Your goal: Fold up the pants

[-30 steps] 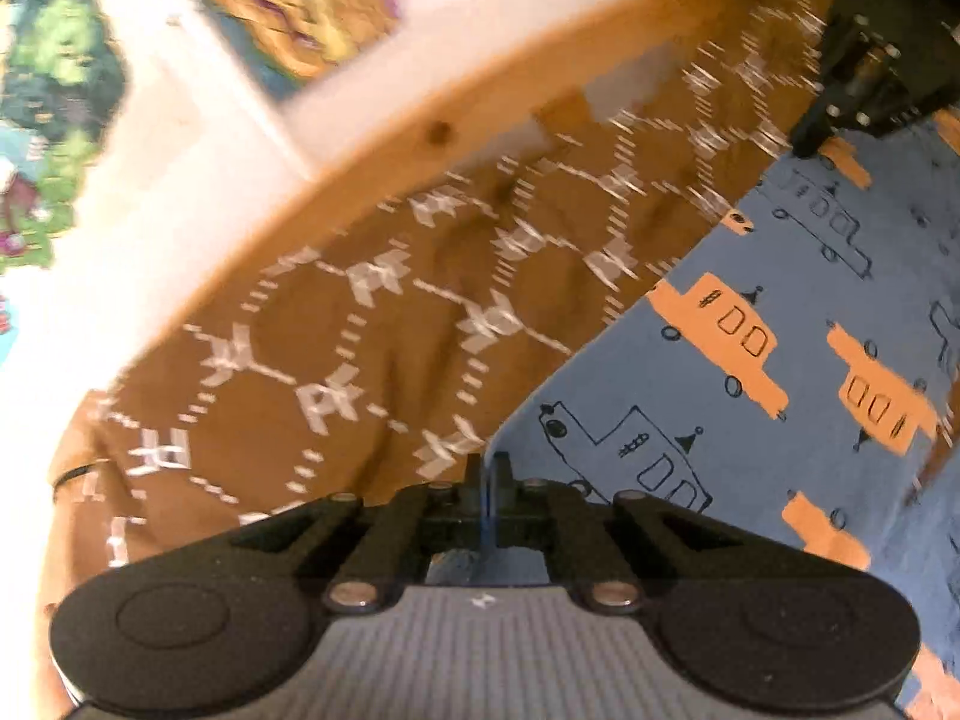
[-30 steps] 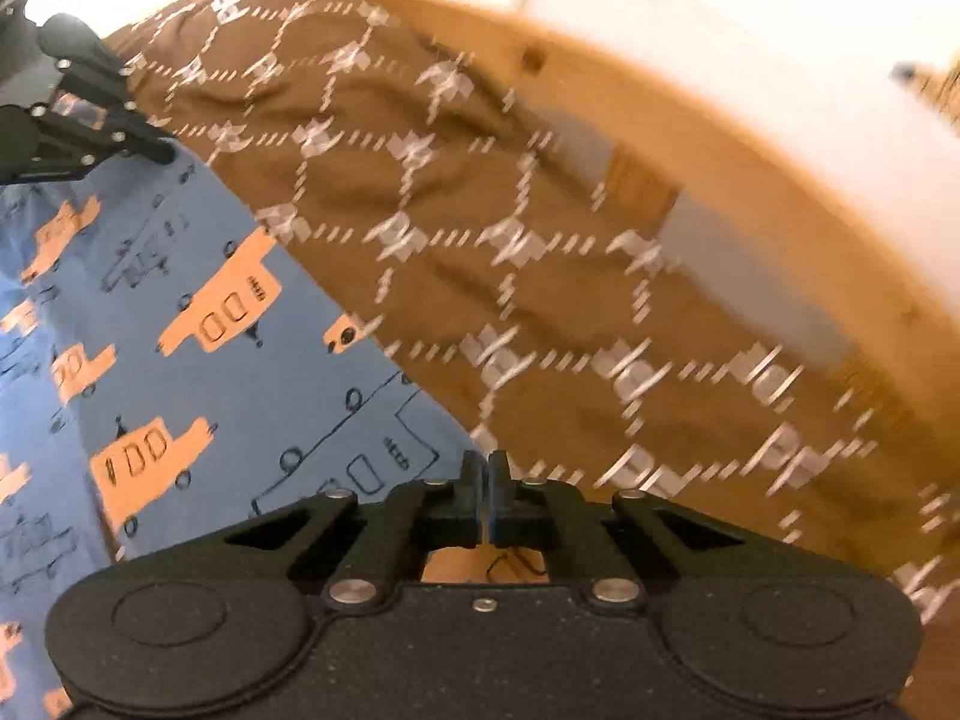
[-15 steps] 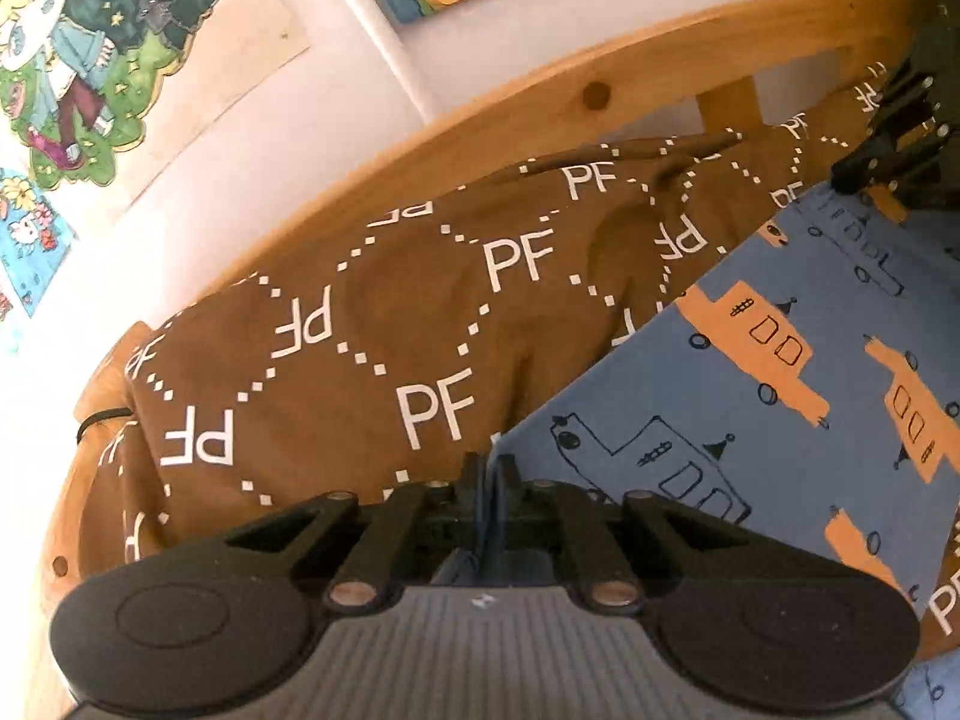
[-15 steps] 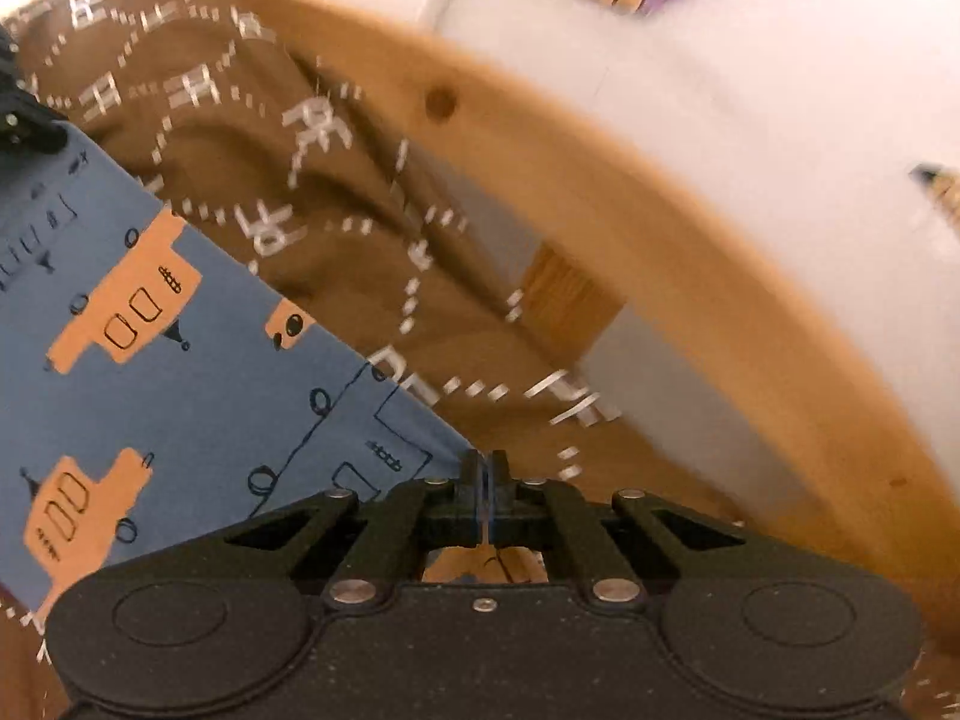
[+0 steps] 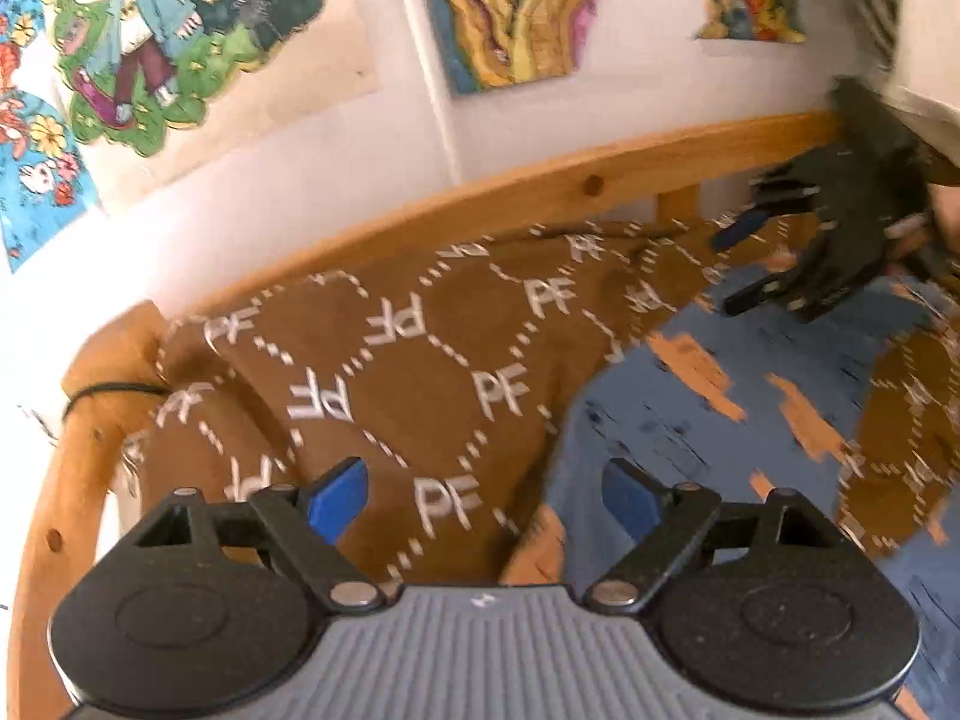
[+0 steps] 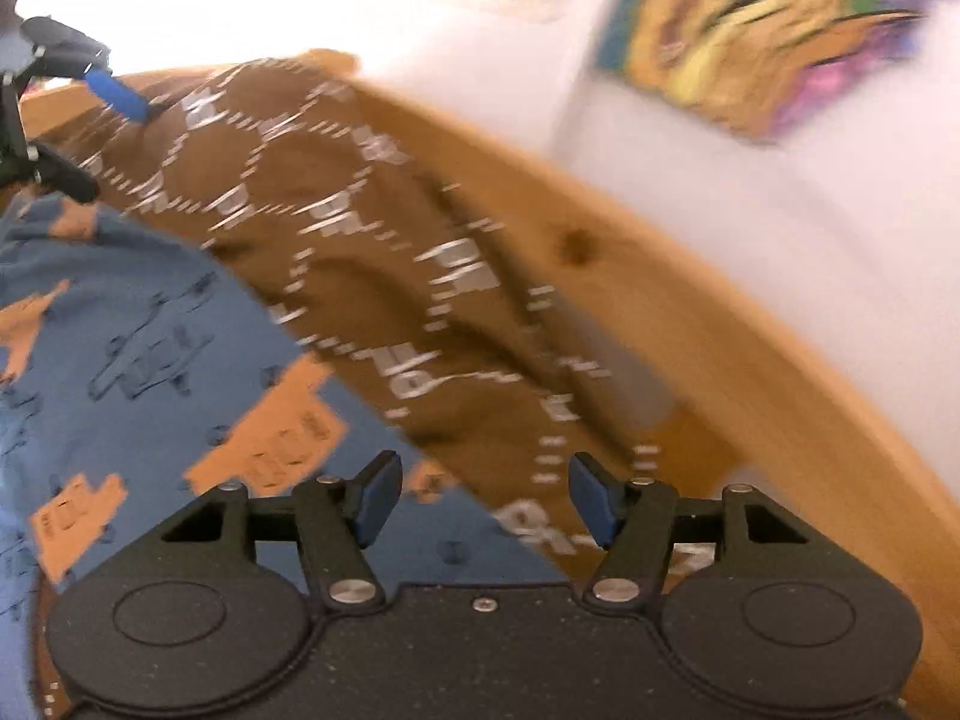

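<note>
Blue pants [image 5: 690, 420] printed with orange cars lie flat on a brown bedspread [image 5: 420, 372]. My left gripper [image 5: 483, 498] hovers over their near corner, its jaws opening, blue pads wide apart and clear of the cloth. In the same view my right gripper [image 5: 741, 264] hangs above the pants' far end, fingers spread. In the right wrist view the pants [image 6: 150, 330] fill the lower left. My right gripper [image 6: 485, 498] is opening over their edge, with nothing pinched. The left gripper [image 6: 99, 138] shows at the top left, fingers apart.
A wooden bed rail [image 5: 480, 204] curves behind the bedspread [image 6: 360, 240] and runs on as the rail [image 6: 720, 330] at the right. The white wall above carries colourful posters [image 5: 510, 12] [image 6: 768, 30]. A person's sleeve [image 5: 882, 30] hangs at the top right.
Both grippers were shut on the pants' edge. They have opened, let the cloth go and pulled back and up from it.
</note>
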### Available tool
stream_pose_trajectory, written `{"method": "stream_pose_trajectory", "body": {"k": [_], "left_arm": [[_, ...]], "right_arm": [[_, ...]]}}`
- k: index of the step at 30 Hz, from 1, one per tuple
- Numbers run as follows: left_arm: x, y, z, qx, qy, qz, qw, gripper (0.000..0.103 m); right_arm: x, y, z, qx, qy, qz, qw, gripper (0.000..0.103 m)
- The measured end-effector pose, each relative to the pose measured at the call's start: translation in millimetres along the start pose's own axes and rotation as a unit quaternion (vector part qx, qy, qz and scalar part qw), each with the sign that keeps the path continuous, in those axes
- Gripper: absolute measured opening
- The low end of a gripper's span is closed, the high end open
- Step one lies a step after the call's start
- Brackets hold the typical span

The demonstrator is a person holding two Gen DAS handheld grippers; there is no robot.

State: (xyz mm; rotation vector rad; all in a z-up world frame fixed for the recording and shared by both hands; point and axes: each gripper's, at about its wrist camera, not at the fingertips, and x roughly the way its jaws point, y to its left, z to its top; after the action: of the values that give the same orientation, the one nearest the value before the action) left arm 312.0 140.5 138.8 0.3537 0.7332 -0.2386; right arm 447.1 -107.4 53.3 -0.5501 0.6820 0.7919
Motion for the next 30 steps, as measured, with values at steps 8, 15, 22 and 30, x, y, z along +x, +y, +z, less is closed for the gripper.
{"method": "stream_pose_trajectory", "body": {"k": [8,15,22,30], "left_arm": [[30.9,-18.2,-6.7,0.05,0.095,0.043,0.9933,0.04],[27.5,-29.8,-6.5,0.065,0.106,0.053,0.9908,0.007],[7.9,-44.8,-12.7,0.106,0.064,0.103,0.9869,0.003],[-49.0,-86.7,-49.6,0.246,-0.047,0.14,0.958,0.003]], "right_arm": [[33.4,-1.9,0.3,0.008,0.038,0.01,0.999,0.063],[29.8,-1.7,4.9,-0.008,0.058,-0.006,0.998,0.015],[-9.8,13.5,-1.8,-0.002,0.016,-0.056,0.998,0.0],[-122.8,74.1,-45.3,0.013,-0.078,-0.115,0.99,0.0]]}}
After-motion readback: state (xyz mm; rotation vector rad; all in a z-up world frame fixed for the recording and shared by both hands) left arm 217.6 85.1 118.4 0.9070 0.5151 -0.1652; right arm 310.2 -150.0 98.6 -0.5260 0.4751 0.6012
